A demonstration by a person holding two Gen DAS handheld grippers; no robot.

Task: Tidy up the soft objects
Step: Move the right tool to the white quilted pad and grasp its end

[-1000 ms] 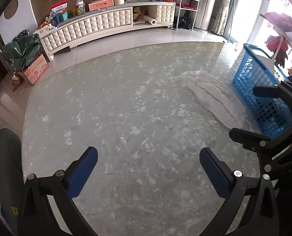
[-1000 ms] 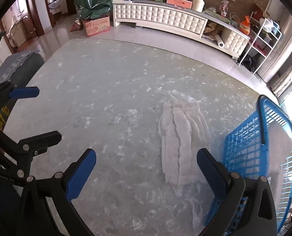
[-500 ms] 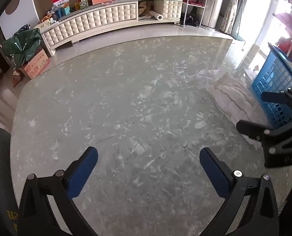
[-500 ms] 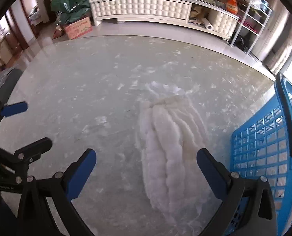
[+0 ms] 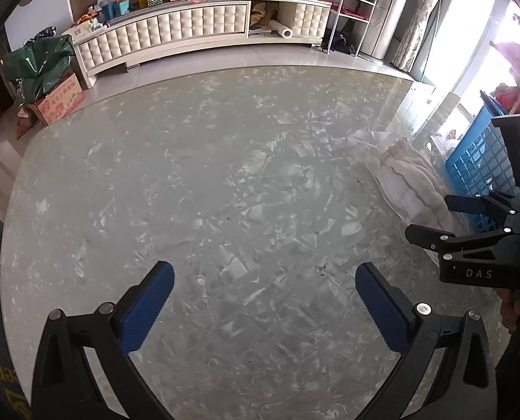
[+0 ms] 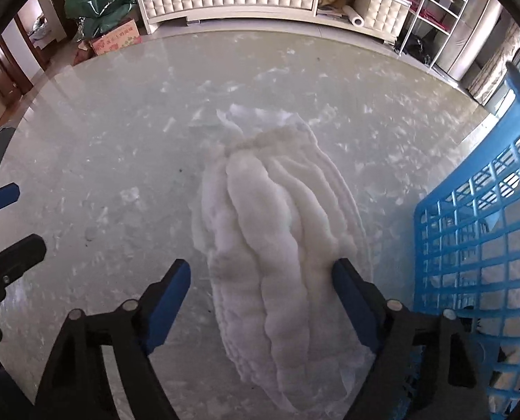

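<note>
A white fluffy folded cloth (image 6: 274,231) lies on the grey marbled table (image 6: 102,147), next to a blue plastic basket (image 6: 477,217). My right gripper (image 6: 261,273) is open and low over the cloth's near part, one finger on each side; the right finger touches its edge. In the left wrist view the cloth (image 5: 410,182) lies at the far right beside the basket (image 5: 477,161). My left gripper (image 5: 265,280) is open and empty over bare table, left of the cloth.
The basket stands at the table's right edge, close to my right finger. A cream cabinet (image 5: 197,31) with clutter, a green bag (image 5: 39,63) and a cardboard box (image 5: 58,103) stand on the floor beyond the table.
My right gripper has moved forward and down onto the cloth, and its fingers have narrowed a little around it. My left gripper has shifted slightly forward; it stays open.
</note>
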